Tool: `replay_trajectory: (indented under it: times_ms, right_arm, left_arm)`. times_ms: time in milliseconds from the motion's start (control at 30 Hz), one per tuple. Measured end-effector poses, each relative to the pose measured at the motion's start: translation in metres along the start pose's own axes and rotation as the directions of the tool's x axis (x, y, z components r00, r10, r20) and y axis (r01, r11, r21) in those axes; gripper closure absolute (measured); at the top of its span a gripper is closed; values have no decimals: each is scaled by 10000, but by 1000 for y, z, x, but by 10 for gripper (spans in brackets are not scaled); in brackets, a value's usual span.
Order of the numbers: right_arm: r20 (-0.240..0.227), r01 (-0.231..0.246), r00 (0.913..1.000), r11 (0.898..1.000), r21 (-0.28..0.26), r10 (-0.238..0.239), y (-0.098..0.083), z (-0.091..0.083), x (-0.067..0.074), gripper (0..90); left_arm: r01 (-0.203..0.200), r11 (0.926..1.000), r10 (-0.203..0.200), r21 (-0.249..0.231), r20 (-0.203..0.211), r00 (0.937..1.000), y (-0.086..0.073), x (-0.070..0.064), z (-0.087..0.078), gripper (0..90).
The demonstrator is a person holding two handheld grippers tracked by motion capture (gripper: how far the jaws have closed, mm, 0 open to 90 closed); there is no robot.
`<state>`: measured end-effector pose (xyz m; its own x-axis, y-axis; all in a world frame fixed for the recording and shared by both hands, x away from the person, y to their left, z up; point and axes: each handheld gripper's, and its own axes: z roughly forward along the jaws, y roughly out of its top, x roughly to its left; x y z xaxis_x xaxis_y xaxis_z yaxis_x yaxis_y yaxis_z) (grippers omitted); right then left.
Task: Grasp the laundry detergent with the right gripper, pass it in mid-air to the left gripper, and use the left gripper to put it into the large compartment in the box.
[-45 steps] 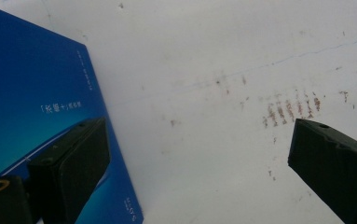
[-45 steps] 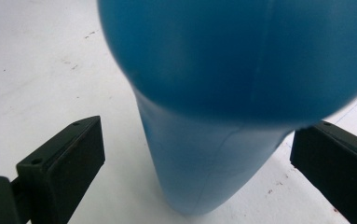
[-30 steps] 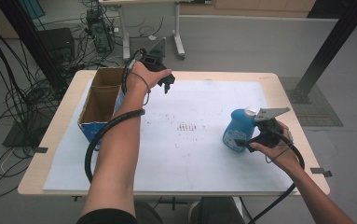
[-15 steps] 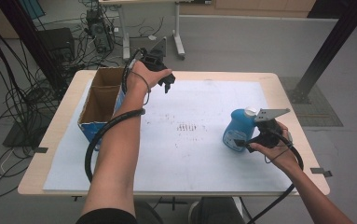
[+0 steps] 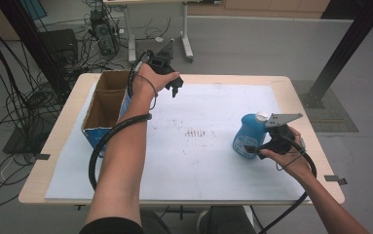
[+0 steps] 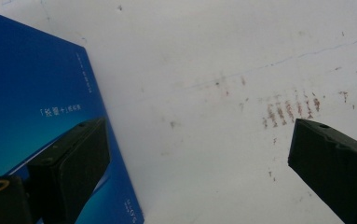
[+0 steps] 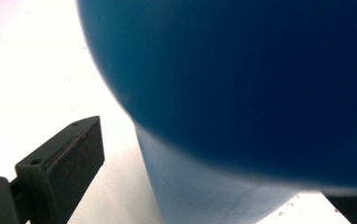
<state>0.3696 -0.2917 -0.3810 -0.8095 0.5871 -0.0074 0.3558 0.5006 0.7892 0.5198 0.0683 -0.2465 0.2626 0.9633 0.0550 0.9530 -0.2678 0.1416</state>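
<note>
the blue bottle (image 5: 250, 135) stood upright on the white sheet (image 5: 198, 146) that covered the bench (image 5: 301, 97), toward the sheet's right edge, its white cap (image 5: 261, 116) on top. the right gripper (image 5: 259, 149) was at the bottom of the bottle's right side, held by the right hand (image 5: 289, 156), and in the right gripper view the bottle's blue wall (image 7: 241, 84) loomed very close, between the two fingers; one finger (image 7: 62, 163) stood apart from the bottle on one side, while the other was mostly hidden at the corner, so i could not tell whether the fingers were gripping the bottle or merely set around it. well away from the bottle, across the sheet, the left gripper (image 5: 172, 87) hung above the sheet's far edge in the left hand (image 5: 152, 80), just beside the open cardboard box (image 5: 105, 105). its fingers (image 6: 73, 158) were spread wide and held nothing, with the box's blue side (image 6: 36, 93) behind one of them. faint reddish marks (image 5: 194, 132) lay on the sheet between the box and the bottle.
</note>
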Motion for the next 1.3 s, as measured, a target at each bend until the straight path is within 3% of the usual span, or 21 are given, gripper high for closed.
replay_trajectory:
  times_ms: [1300]
  right_arm:
    - [48, 110, 9999, 9996, -251, -109, 1, 2, 3, 25]
  left_arm:
    - [12, 10000, -12, -22, 19, 10000, -1, 1, -1, 61]
